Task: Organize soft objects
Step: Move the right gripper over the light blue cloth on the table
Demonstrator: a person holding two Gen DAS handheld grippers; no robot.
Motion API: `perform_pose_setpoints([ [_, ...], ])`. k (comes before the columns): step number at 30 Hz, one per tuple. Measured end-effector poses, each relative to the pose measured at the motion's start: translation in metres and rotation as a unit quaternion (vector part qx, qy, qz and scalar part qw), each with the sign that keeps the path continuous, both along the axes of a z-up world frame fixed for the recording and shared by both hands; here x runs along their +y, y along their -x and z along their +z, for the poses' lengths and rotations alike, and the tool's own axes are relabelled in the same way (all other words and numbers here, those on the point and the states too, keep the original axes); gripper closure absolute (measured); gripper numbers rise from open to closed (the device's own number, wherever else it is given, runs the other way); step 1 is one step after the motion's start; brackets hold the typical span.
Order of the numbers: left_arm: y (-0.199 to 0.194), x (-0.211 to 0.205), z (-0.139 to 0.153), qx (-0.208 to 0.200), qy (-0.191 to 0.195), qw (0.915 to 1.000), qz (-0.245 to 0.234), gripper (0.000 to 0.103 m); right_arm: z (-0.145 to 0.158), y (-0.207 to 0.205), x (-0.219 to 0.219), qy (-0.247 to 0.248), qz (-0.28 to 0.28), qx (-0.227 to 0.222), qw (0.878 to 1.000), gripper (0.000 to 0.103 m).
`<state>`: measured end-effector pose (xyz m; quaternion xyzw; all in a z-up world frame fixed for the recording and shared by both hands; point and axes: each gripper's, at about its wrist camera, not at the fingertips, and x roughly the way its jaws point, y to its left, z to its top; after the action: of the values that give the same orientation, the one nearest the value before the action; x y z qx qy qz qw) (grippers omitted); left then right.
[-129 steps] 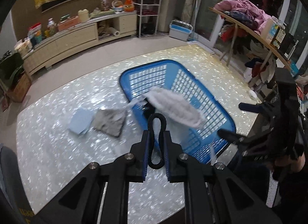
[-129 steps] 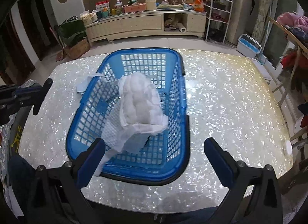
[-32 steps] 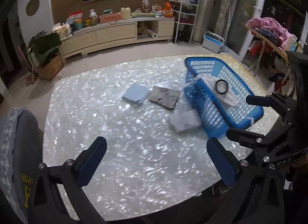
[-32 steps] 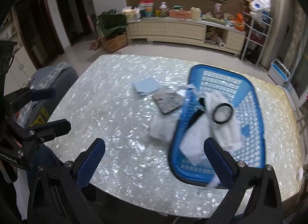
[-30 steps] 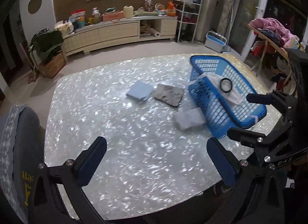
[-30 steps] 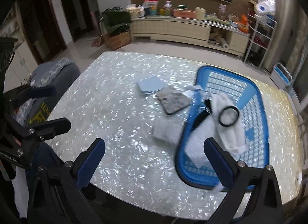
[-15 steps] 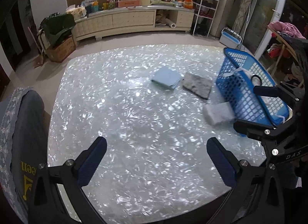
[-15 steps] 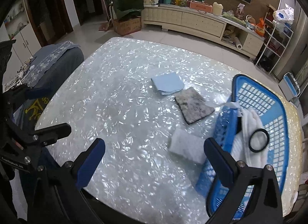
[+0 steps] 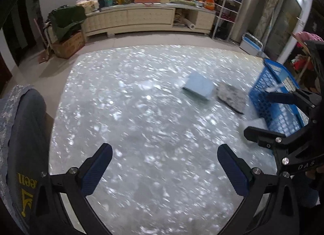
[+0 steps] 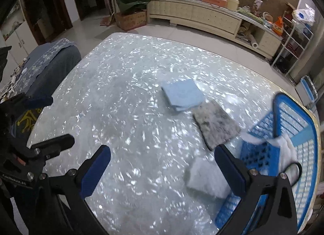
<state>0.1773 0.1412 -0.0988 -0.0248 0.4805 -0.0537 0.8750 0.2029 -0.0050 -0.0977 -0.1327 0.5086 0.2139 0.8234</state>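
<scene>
A folded light-blue cloth (image 10: 182, 94) (image 9: 199, 89) lies on the pearly table, with a mottled grey cloth (image 10: 216, 124) (image 9: 230, 96) right beside it. A pale grey folded cloth (image 10: 204, 176) rests against the blue basket (image 10: 291, 125) (image 9: 271, 89). Inside the basket lie a white fluffy cloth (image 10: 286, 150) and a black ring (image 10: 294, 173). My left gripper (image 9: 165, 171) is open and empty over the bare near table. My right gripper (image 10: 162, 171) is open and empty too, its right finger just in front of the pale grey cloth.
The table (image 10: 125, 93) carries a blue-grey draped chair back (image 10: 48, 65) at its left edge. In the room behind are a long cream sideboard (image 9: 141, 18) loaded with items, a cardboard box (image 9: 68, 44) and a metal shelf rack (image 9: 226, 12).
Both grippers have swung left, away from the basket, which now sits at the right edge of both views. The black ring that the left gripper held earlier lies in the basket.
</scene>
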Motion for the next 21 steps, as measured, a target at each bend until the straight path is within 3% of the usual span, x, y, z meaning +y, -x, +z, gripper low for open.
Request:
perform_pose_setpoints([
  [4, -0.015, 0.019, -0.005, 0.008, 0.006, 0.9999, 0.01, 0.0, -0.004, -0.013, 0.021, 0.019, 0.02, -0.009, 1.0, 0.0],
  [9, -0.031, 0.033, -0.012, 0.019, -0.022, 0.9991, 0.032, 0.0, -0.015, -0.037, 0.044, 0.037, 0.04, -0.001, 0.998, 0.0],
  [12, -0.044, 0.04, -0.019, 0.031, -0.014, 0.999, 0.03, 0.0, -0.023, -0.048, 0.056, 0.054, 0.048, -0.003, 0.997, 0.0],
  [21, -0.08, 0.049, -0.037, 0.038, -0.02, 0.9987, 0.025, 0.0, -0.057, -0.085, 0.068, 0.071, 0.035, 0.032, 0.996, 0.007],
])
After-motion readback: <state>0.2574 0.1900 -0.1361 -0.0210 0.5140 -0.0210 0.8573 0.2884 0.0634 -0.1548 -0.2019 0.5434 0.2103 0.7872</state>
